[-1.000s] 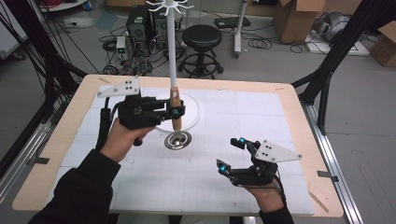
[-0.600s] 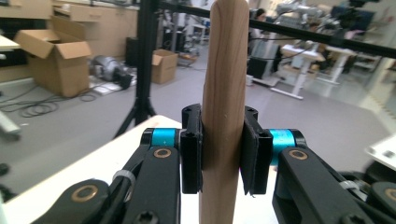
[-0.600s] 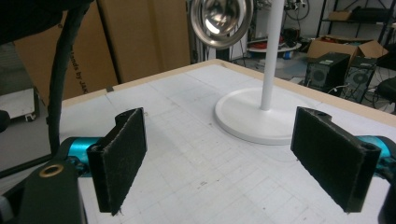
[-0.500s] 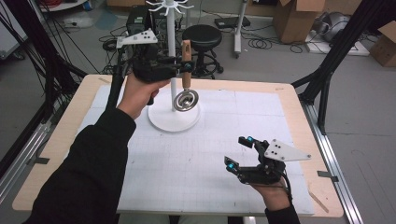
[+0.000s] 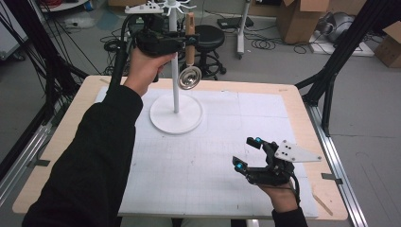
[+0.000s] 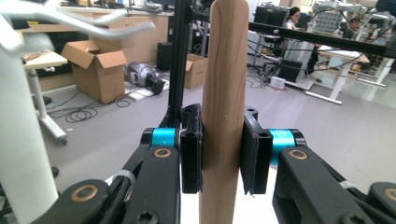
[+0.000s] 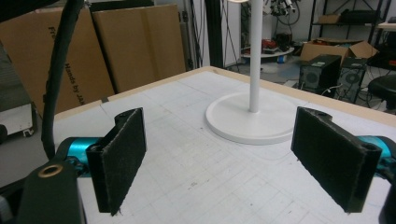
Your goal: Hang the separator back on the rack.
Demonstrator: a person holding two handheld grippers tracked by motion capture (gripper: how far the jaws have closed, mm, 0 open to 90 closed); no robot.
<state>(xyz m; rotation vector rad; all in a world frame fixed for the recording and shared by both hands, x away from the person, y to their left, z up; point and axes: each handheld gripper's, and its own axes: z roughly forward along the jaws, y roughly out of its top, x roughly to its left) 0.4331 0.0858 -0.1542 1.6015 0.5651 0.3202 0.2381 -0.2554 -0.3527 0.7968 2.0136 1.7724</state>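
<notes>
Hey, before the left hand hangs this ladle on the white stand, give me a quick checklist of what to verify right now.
1. Grip on the wooden handle: left gripper is shut on it, pads on both sides. Ok.
2. Handle upright: near vertical in the left gripper view, ladle bowl hanging below. Ok.
3. Height: handle top is level with the stand's hooks. Ok.
4. Hanging hole or loop on the handle: cannot tell.
5. Stand base sits flat on the table mat. Ok.
6. Right gripper open, resting low, apart from the stand. Ok.
</notes>
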